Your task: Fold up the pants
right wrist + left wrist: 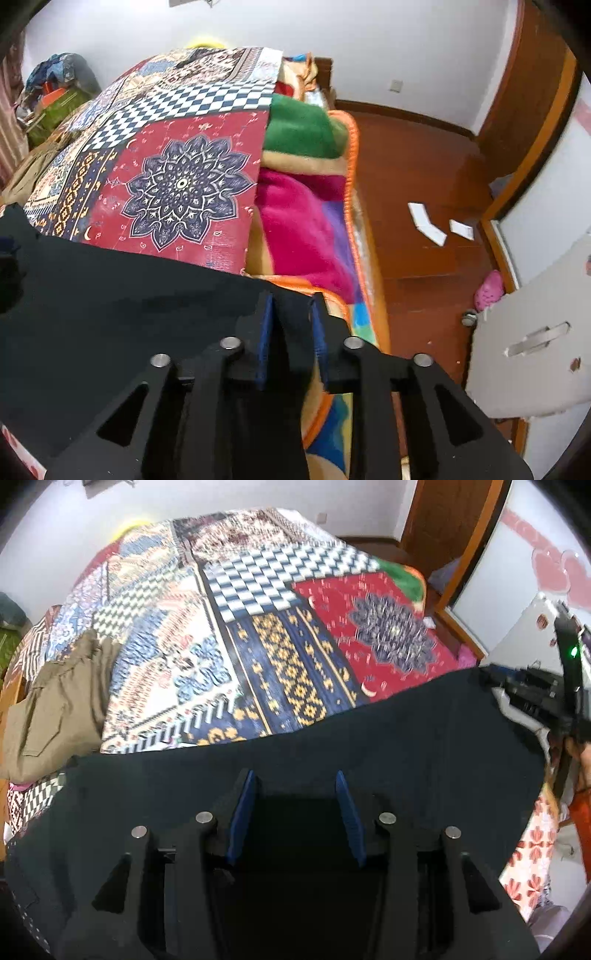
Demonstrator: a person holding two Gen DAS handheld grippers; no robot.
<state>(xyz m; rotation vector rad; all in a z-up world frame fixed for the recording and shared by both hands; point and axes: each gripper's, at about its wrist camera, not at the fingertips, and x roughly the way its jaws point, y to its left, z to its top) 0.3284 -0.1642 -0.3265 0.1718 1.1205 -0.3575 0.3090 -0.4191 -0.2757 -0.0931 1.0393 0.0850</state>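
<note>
Black pants (332, 731) hang spread over a patchwork bed cover (258, 627); no crease is visible, so folding looks barely begun. The right gripper (291, 306) is nipped narrow on the pants' edge; the left gripper (295, 779) stands wide over the cloth, grip unclear.

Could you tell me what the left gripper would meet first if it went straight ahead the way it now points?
Probably the black pants lying just past the left gripper and its open fingers; beyond them comes the patterned bedspread, though depth is unclear.

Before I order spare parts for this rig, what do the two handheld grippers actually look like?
Both match. The left gripper and right gripper have black bodies with triangular cut-outs, four round silver pins across the linkage, and two flat blue finger pads. Seen from the left camera, the right unit carries a small green light. No cables or markings are clearly visible.
</note>
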